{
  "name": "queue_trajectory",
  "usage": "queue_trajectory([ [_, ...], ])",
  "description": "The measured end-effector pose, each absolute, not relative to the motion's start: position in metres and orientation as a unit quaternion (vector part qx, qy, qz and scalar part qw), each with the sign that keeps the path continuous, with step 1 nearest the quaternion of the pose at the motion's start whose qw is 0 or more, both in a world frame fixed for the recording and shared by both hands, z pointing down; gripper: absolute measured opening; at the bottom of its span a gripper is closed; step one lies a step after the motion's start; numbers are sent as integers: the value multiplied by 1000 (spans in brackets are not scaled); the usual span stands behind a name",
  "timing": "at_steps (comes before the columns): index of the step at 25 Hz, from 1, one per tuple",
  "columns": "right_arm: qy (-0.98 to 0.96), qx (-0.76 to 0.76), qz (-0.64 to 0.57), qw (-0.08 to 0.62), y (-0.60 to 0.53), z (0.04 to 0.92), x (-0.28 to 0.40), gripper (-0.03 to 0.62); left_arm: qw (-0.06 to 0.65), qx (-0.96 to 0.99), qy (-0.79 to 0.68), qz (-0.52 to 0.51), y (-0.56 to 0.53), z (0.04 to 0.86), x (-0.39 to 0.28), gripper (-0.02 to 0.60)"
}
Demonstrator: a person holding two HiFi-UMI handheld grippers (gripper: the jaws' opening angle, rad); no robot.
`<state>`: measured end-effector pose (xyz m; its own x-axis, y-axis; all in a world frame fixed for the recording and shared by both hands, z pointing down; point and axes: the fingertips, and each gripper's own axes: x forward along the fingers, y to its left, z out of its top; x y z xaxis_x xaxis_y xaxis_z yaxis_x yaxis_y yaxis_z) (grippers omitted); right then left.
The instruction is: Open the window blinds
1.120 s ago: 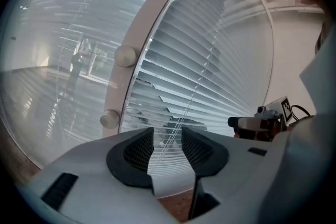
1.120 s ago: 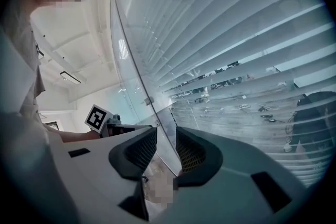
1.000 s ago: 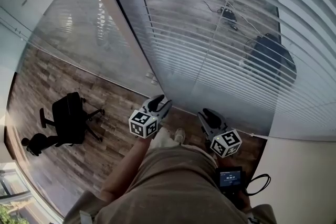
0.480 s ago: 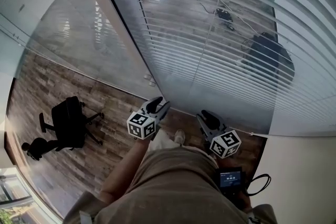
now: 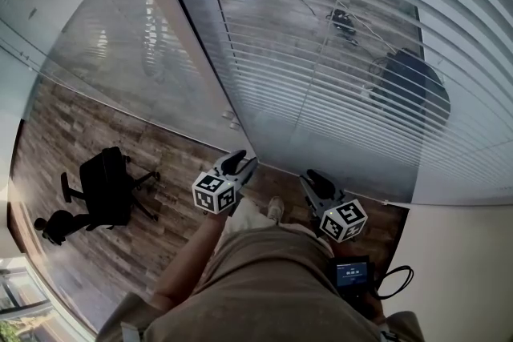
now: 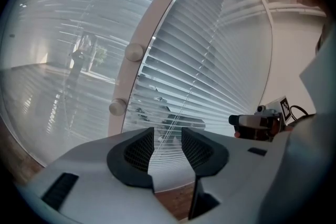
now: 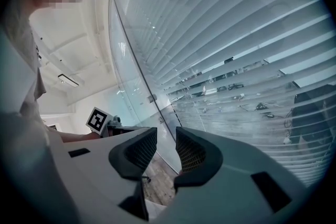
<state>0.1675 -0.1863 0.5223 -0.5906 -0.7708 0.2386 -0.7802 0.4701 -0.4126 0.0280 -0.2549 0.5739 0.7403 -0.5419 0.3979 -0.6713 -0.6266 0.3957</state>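
White slatted window blinds (image 5: 337, 92) hang over the glass wall in front of me, their slats tilted so the room behind shows through. A thin cord (image 5: 325, 52) hangs down in front of them, and it also crosses the left gripper view as the cord (image 6: 197, 73). My left gripper (image 5: 238, 164) is held low before the blinds' lower left corner, open and empty (image 6: 168, 144). My right gripper (image 5: 313, 179) is beside it, a short way from the blinds (image 7: 236, 60), also open with nothing between its pads (image 7: 166, 149). Neither touches the blinds or the cord.
A white door post (image 6: 134, 81) with two round knobs stands left of the blinds. A black office chair (image 5: 104, 184) stands on the wood floor at the left. A dark chair (image 5: 413, 88) shows behind the slats. A white wall (image 5: 465, 268) lies at the right.
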Motion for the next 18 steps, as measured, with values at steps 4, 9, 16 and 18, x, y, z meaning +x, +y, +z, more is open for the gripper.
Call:
queue_trajectory([
  [4,-855,455,249,11,-181,525,168,118,268,895,-339,112,-252,573,27,163],
  [9,-854,455,252,12,-174,531,167,118,272,894,-337,109,-245,577,28,163],
  [16,-853,453,258,11,-169,522,160,118,283,891,-337,115,-238,572,25,163],
  [18,-852,455,260,7,-162,529,158,118,285,891,-333,119,-231,581,25,163],
])
